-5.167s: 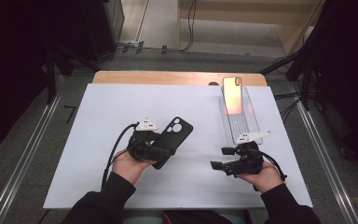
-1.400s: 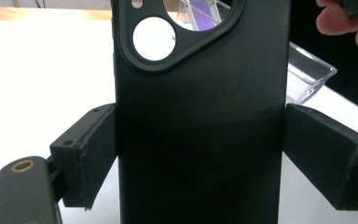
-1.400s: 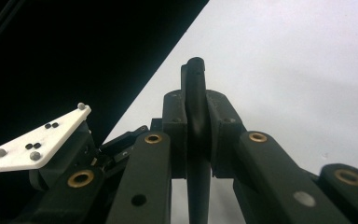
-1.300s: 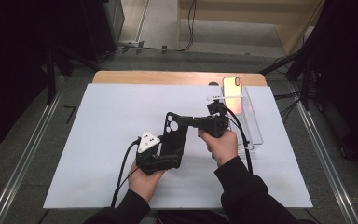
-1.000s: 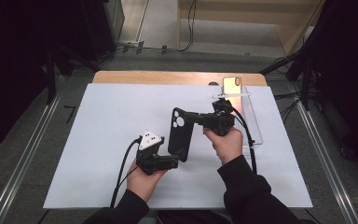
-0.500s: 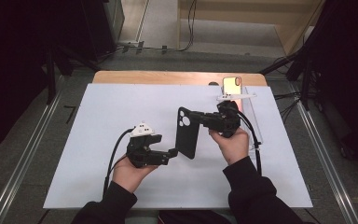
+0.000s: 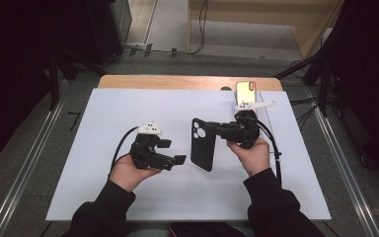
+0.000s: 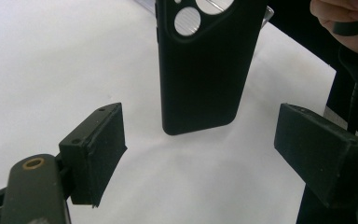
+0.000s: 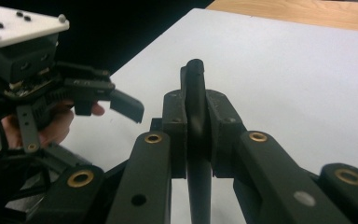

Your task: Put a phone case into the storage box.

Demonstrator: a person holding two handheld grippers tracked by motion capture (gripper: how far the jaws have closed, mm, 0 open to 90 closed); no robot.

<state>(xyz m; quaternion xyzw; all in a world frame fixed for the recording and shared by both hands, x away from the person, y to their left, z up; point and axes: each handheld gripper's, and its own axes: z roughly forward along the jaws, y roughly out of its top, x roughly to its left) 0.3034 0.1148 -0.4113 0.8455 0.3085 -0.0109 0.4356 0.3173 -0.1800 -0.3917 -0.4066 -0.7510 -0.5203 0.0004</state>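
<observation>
A black phone case (image 7: 202, 145) with round camera cut-outs hangs upright above the white mat, camera end up. My right gripper (image 7: 218, 131) is shut on its upper edge; in the right gripper view both pads pinch the case (image 9: 196, 88) edge-on. My left gripper (image 7: 172, 151) is a short way left of the case, open, with nothing between its pads. In the left gripper view the case (image 8: 205, 70) hangs beyond the wide-apart fingers (image 8: 95, 147), untouched. The left gripper (image 9: 116, 105) also appears at the left of the right gripper view.
A phone (image 7: 245, 91) with a lit orange screen stands at the far end of a clear holder (image 7: 266, 118) at the right rear. The white mat (image 7: 103, 118) covers most of the wooden table (image 7: 177, 81). Dark floor and metal rails flank the table.
My left gripper let go of the case and drew back to the left. My right gripper took the case and carried it a little right, turning it upright.
</observation>
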